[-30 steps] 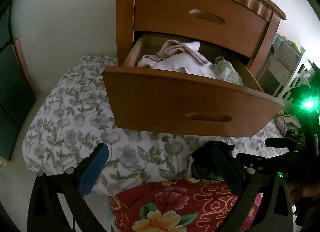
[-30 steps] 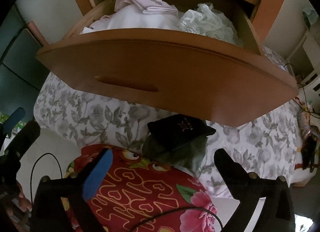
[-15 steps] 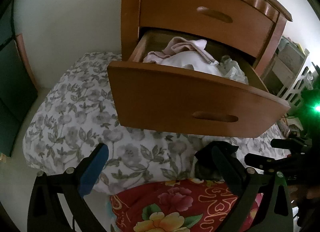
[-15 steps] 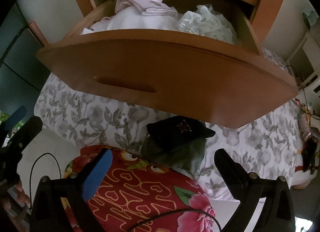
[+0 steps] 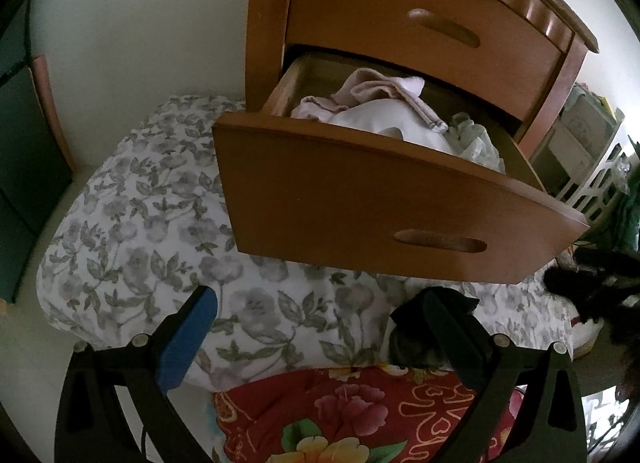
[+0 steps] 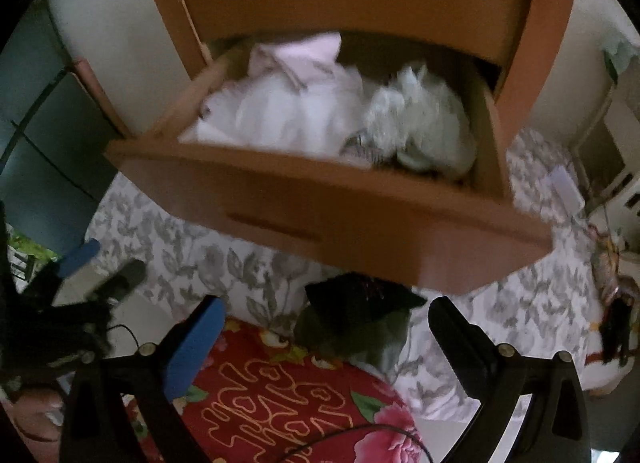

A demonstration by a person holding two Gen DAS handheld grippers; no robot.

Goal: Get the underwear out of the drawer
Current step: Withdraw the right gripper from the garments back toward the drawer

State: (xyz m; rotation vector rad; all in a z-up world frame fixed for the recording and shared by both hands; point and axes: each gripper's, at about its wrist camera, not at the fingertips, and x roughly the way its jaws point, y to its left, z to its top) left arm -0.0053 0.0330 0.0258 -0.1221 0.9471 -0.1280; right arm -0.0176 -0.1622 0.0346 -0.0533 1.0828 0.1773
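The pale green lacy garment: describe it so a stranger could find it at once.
Start at the wooden nightstand, whose lower drawer stands pulled open over the bed. Inside, look to the drawer's right end. The pale green lacy garment lies crumpled there, frilly and greenish, unlike the smooth white and pink cloth beside it.

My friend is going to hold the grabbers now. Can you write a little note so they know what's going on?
Left tool: open, empty, low in front of the pulled-out drawer.
Right tool: open, empty, also in front of the drawer; its view is blurred.
Drawer: open, with pink clothes, white clothes and a pale lacy piece inside.
A dark folded garment lies on the floral bedding below the drawer.
Done: drawer opened.
Left: reach in, grip the underwear, lift it out.
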